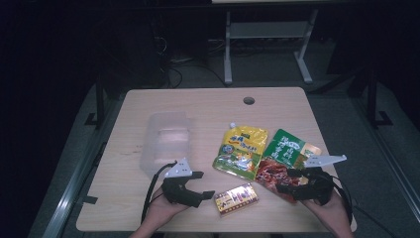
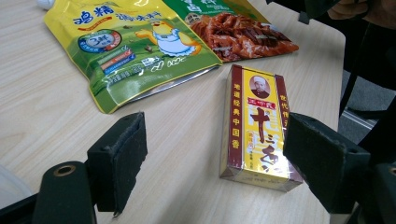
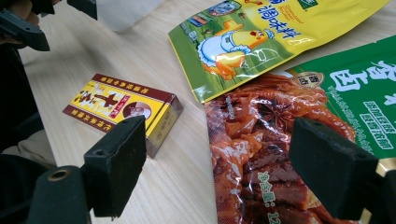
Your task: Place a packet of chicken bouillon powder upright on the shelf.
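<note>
A small yellow and dark red box [image 1: 236, 198] lies flat near the table's front edge, between my two grippers. My left gripper [image 1: 204, 184] stands open just left of it; in the left gripper view the box [image 2: 254, 126] lies ahead of the right jaw, untouched. My right gripper [image 1: 283, 180] is open over the near end of a green and red food pouch [image 1: 282, 161]; that pouch [image 3: 280, 140] spreads under its jaws. A yellow pouch with a cartoon chicken [image 1: 241, 151] lies beside it, toward the table's middle.
A clear plastic container [image 1: 166, 141] stands at the left of the wooden table [image 1: 208, 106]. A cable hole [image 1: 248, 100] sits near the far edge. Beyond the table, the legs of a metal frame [image 1: 228, 54] stand on a dark floor.
</note>
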The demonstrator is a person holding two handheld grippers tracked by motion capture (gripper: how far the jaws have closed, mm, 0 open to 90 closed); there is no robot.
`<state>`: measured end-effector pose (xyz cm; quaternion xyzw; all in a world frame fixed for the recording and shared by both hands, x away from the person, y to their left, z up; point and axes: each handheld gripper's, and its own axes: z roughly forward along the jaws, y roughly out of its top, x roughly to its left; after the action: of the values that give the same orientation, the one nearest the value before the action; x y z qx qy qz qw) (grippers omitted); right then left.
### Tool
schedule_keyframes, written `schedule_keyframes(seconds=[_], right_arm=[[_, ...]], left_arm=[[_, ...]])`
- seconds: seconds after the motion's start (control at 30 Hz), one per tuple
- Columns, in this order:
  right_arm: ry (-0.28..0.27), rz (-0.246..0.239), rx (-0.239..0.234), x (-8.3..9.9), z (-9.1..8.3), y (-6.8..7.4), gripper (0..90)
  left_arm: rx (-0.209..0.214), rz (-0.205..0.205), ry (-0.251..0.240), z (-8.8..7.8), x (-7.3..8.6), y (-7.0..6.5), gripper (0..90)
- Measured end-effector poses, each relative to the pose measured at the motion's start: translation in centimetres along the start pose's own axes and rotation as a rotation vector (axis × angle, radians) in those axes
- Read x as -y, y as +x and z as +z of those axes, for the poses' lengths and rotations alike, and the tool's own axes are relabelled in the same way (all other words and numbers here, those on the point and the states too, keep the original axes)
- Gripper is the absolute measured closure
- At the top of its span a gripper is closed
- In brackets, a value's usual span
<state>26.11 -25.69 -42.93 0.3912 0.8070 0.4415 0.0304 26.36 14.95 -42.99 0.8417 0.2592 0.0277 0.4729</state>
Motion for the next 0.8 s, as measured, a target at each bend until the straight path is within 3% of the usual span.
schedule_keyframes(seconds=[0.5,0.8], right_arm=[[-0.004,-0.001,0.022,-0.6,0.5,0.3,15.9],[-0.024,0.025,0.048,-2.4,0.5,0.4,15.6]], left_arm=[[-0.019,0.019,0.004,0.0,-0.2,-0.2,22.6],[-0.039,0.020,-0.015,0.1,-1.6,0.0,27.3]])
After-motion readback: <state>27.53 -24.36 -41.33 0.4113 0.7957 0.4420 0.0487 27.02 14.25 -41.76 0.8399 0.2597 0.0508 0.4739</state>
